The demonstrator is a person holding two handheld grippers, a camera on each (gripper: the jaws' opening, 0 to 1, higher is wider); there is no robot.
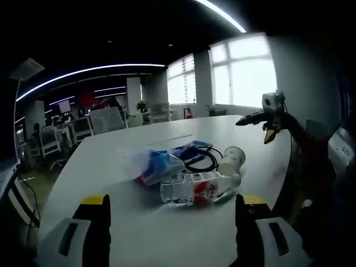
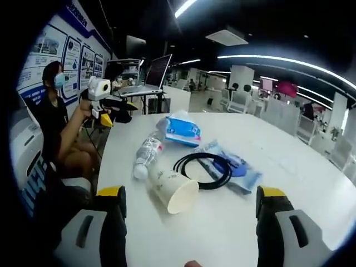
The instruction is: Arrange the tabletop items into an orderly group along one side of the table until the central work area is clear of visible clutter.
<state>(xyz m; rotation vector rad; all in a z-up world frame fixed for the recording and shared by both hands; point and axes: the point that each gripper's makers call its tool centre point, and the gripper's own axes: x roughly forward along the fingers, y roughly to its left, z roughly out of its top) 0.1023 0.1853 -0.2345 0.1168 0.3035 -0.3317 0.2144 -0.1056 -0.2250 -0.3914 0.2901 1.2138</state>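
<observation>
Nothing gripped yet; both grippers' jaws gape over the table (image 2: 233, 233); next, I judge, close on the cup (image 2: 172, 191) or bottle (image 1: 197, 188), then shift sideways.

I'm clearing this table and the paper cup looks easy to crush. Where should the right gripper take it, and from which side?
Probably the cup at mid-wall, from above. It lies on its side, open mouth toward the right gripper, base against the bottle. Set the open jaws across the tapered wall and close gently; the rim end looks softest.
</observation>
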